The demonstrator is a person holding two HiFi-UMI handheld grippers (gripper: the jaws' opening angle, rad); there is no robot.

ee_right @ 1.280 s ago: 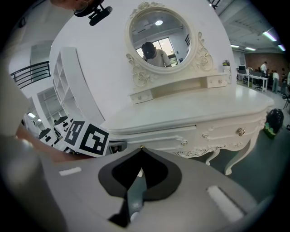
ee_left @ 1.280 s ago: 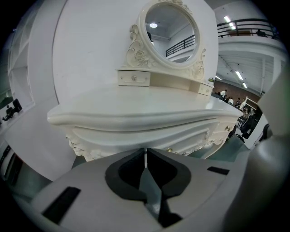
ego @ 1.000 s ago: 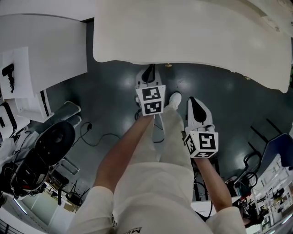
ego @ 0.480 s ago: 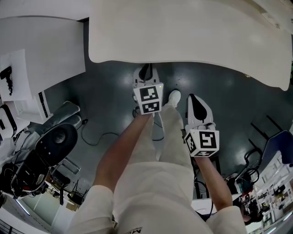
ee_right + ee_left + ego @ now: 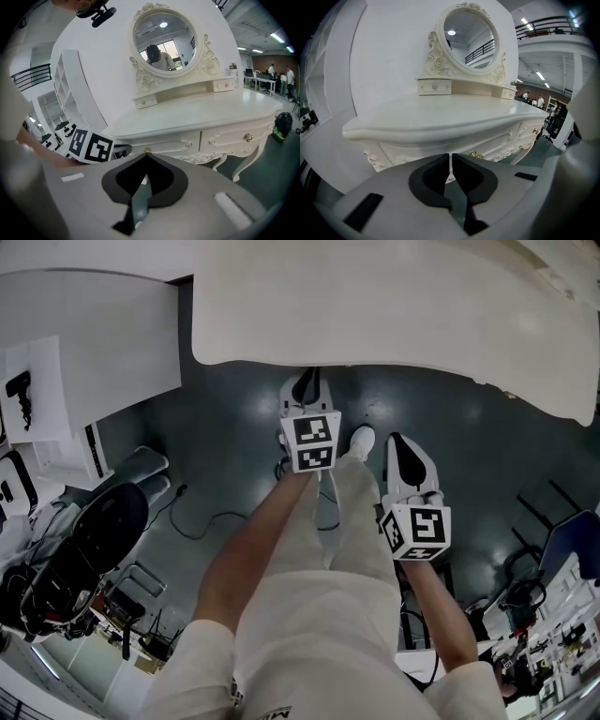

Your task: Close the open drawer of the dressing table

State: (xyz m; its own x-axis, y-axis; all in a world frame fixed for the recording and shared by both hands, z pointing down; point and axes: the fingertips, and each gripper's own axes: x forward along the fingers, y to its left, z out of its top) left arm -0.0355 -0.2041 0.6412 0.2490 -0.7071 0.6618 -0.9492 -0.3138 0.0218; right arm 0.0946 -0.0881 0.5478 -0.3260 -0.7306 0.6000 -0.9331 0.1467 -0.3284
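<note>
The white dressing table fills the top of the head view, and its oval mirror stands at its back. My left gripper is shut and empty, its tip right at the table's front edge. In the left gripper view its jaws sit just below the top, before a carved drawer front with gold knobs. My right gripper hangs lower and further back, shut and empty. The right gripper view shows two drawer fronts; I cannot tell whether the left one stands out.
A white cabinet stands left of the table. A black office chair and cables lie on the dark floor at left. The person's legs and white shoe are below the grippers. A curved table leg stands at right.
Hardly anything differs: the left gripper stays at the table's front edge, shifting a little left and back. The right gripper has not moved.
</note>
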